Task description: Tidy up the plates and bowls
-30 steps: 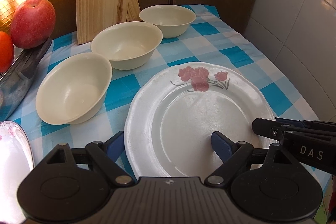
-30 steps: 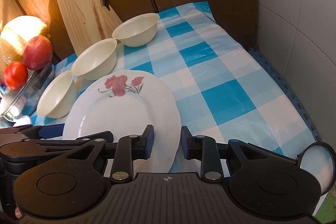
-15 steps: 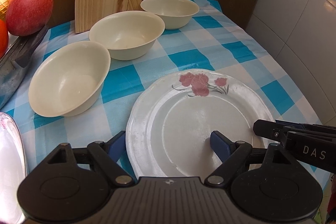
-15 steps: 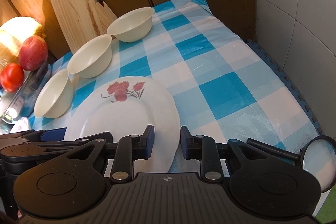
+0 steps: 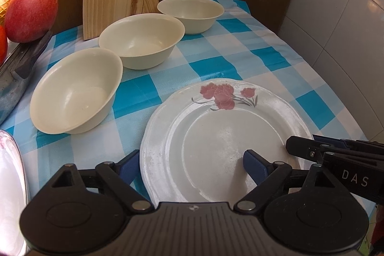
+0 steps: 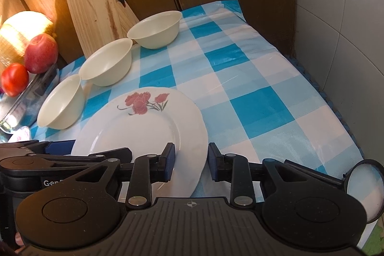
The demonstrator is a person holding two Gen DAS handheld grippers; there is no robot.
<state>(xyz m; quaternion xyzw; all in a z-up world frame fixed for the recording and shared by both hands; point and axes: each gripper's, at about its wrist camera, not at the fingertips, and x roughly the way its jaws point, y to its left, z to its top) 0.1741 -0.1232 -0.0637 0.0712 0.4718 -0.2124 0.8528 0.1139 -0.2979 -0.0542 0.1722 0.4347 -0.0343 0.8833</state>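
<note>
A white plate with red flowers [image 5: 228, 126] [image 6: 144, 126] lies on the blue checked cloth [image 6: 252, 97]. My left gripper [image 5: 192, 167] is open, its jaws on either side of the plate's near left rim. My right gripper [image 6: 190, 160] is open, its jaws on either side of the plate's right rim, not pressing it. Three cream bowls stand in a row behind: near [image 5: 76, 90] [image 6: 62, 107], middle [image 5: 141, 40] [image 6: 106, 61], far [image 5: 190, 13] [image 6: 156, 29]. A second white plate's edge [image 5: 9, 174] shows at far left.
A wooden knife block [image 6: 96, 13] stands behind the bowls against a wooden wall. A red apple [image 6: 40, 53] and a tomato [image 6: 14, 79] sit over a metal tray [image 6: 21, 107] at left. A tiled wall [image 6: 348, 40] bounds the right side.
Both grippers have drawn back towards the near table edge, and the plate has come with them away from the bowls. Both grippers stay open.
</note>
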